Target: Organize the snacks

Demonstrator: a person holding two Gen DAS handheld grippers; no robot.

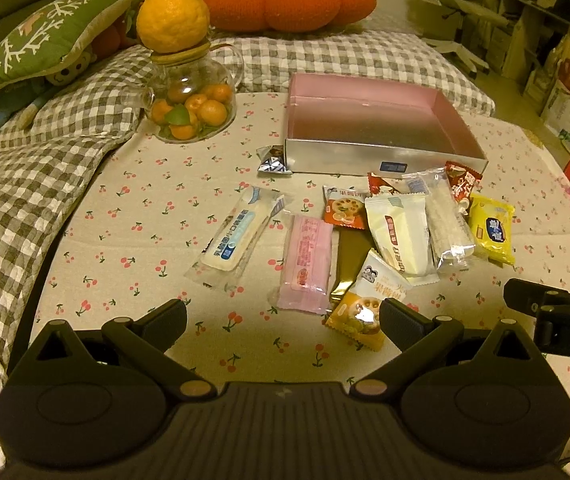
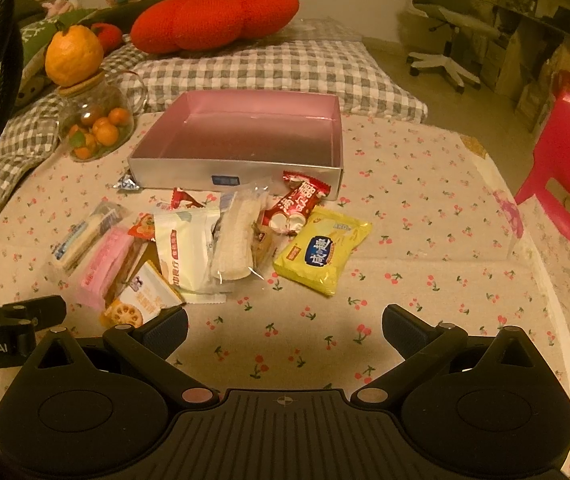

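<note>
Hovering over the cherry cloth (image 2: 425,208), both the left gripper (image 1: 283,314) and right gripper (image 2: 285,320) hang spread and empty. The snacks (image 2: 205,236) lie loose just before the box (image 2: 241,168); one foil packet (image 1: 271,160) touches the box's left corner.

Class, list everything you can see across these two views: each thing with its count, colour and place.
Box: one, silver outside, pink inside, mid-table, nothing in it.
Snack packets: about ten, loose in front of the box, including a yellow packet, a pink packet and a silver-blue packet at the box's corner.
Jar: one, glass, holding small oranges, beside the box.
Citrus: one, yellow-orange, on the jar.
Cushion: one, red, behind.
Chair: one, red, right.
Left tongs: black, open.
Right tongs: black, open.
</note>
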